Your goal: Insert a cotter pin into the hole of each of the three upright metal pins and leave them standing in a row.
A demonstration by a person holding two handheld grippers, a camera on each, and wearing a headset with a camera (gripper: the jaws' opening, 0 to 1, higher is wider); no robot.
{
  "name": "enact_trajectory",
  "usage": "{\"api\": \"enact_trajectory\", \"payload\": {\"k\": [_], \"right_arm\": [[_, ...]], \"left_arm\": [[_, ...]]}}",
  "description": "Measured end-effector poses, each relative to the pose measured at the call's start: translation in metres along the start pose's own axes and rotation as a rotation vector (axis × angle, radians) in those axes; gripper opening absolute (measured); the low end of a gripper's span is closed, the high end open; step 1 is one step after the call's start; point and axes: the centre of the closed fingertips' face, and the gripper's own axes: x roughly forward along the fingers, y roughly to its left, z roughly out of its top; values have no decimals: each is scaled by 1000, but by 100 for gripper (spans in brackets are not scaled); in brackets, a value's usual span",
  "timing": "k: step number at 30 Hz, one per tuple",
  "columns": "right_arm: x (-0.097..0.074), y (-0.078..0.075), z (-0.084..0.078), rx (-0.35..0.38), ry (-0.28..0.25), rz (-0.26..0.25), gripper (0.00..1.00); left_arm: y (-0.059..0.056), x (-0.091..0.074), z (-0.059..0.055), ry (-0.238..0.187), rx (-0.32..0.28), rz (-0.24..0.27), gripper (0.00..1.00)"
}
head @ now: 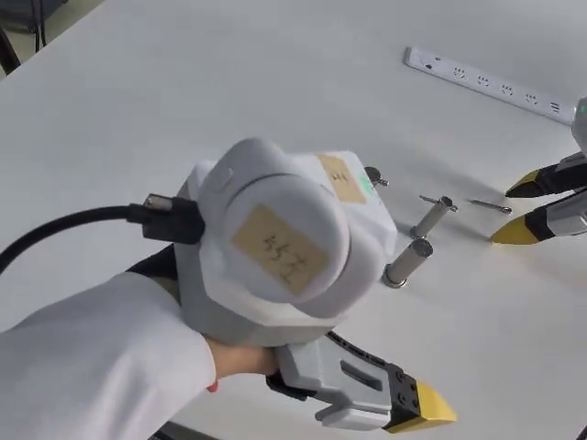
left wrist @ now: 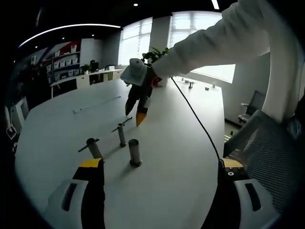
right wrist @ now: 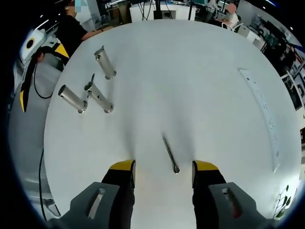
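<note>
Jaws of the left gripper (left wrist: 161, 164) were spread wide with nothing between them. It was held above the table (left wrist: 181, 143) near its edge and pointed at the three metal pins. The right gripper (right wrist: 164, 167) was open too, gripping nothing, with its tips low over the table. One loose cotter pin (right wrist: 169, 155) lay flat just ahead of the right gripper. Its near end sat between the two yellow tips and touched neither.

All three metal pins stood upright and close together, more a triangle than a row.
- The bare pin (left wrist: 134, 152), nearest the left gripper, had a plain top.
- The middle pin (left wrist: 122, 134) had a cotter pin through its top.
- The third pin (left wrist: 94, 148), just above the left jaw tip in the left gripper view, also carried a cross-piece at its top. In the head view it was half hidden behind the left gripper's body.

A power strip (head: 486, 84) lay at the far side of the table, well apart from the pins. A black cable (head: 83, 220) ran from the back of the left gripper, and a white sleeve (head: 83, 367) covered the arm holding it.
</note>
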Motion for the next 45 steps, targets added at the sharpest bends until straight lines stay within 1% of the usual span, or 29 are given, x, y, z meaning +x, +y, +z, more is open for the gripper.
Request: {"api": "enact_trajectory", "payload": {"k": [3,7,11,13,15,18,25,27,28,29,30,31,32,33,35,38,41,45], "right_arm": [[1,4,3,-32,23,27,39],[2,4,4,-49,46,36,37],[2,1,5,-39,55,32,34],[2,0,5,-35,60,30,32],[3,-3,3,-39,64,32,31],[3,-3,3,-44,71,30,30],[4,3,4,-93,87,43,22],[4,4,4,-98,88,43,17],[4,4,4,-101,85,46,12],[5,2,4,-112,88,31,4],[4,-10,3,-131,100,-31,0],[5,-3,4,-115,93,16,0],[6,-3,4,-92,96,22,0],[6,-4,4,-88,99,19,0],[6,-4,4,-120,109,14,0],[7,-4,4,-131,126,1,0],[7,-6,4,-113,135,-15,0],[6,-6,3,-87,124,-35,0]], "left_arm": [[0,0,-1,3,-8,-4,99],[1,-1,-3,12,-16,-5,98],[1,-2,-5,16,-27,-9,98],[3,-3,-5,12,-24,-6,96],[3,-4,-4,10,-27,-10,97],[2,-5,-3,5,-29,-17,94],[2,-5,-3,4,-39,-16,95],[1,-5,-3,7,-39,-18,95],[1,-5,-4,9,-39,-19,95],[0,-5,-4,11,-39,-20,95],[0,-5,-4,12,-39,-19,95],[0,-6,-4,14,-39,-19,95],[0,-6,-4,15,-42,-20,95],[-1,-7,-4,15,-45,-19,95],[0,-8,-5,16,-50,-15,95],[2,-9,-7,17,-58,-6,95],[5,-11,-7,19,-62,0,95],[15,-17,-6,13,-90,27,95]]}}
